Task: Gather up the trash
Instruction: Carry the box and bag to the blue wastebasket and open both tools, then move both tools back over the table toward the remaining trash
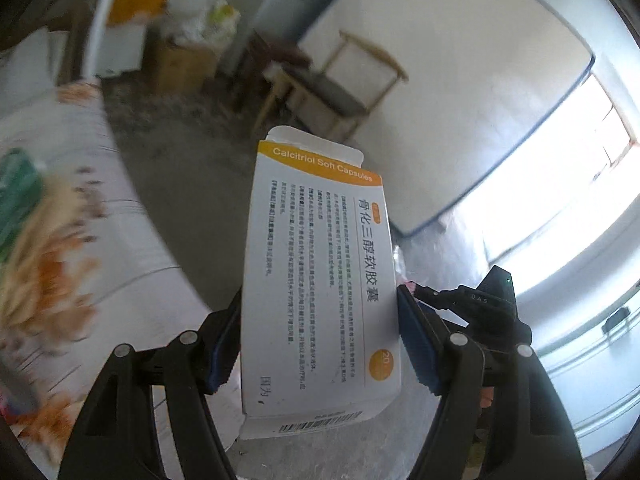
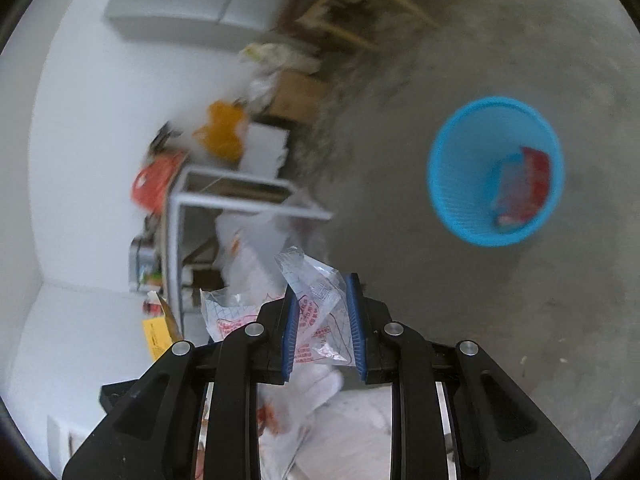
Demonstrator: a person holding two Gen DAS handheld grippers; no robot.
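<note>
In the left wrist view my left gripper (image 1: 320, 320) is shut on a white and orange medicine box (image 1: 316, 264) labelled Calcitriol Soft Capsules, held upright with its top flap open. The blue pads press on both long sides of the box. In the right wrist view my right gripper (image 2: 322, 320) is shut on a crumpled clear plastic wrapper (image 2: 320, 304) with red print. A blue mesh waste basket (image 2: 460, 184) stands on the concrete floor ahead and to the right, apart from the gripper, with a red wrapper (image 2: 524, 184) inside it.
A table with a patterned white cloth (image 1: 100, 232) runs along the left. A wooden chair (image 1: 332, 88), a cardboard box (image 1: 180, 64) and bags stand by the far wall. A white mattress (image 1: 440, 92) leans on the wall. A metal rack (image 2: 224, 216) with clutter stands left of the basket.
</note>
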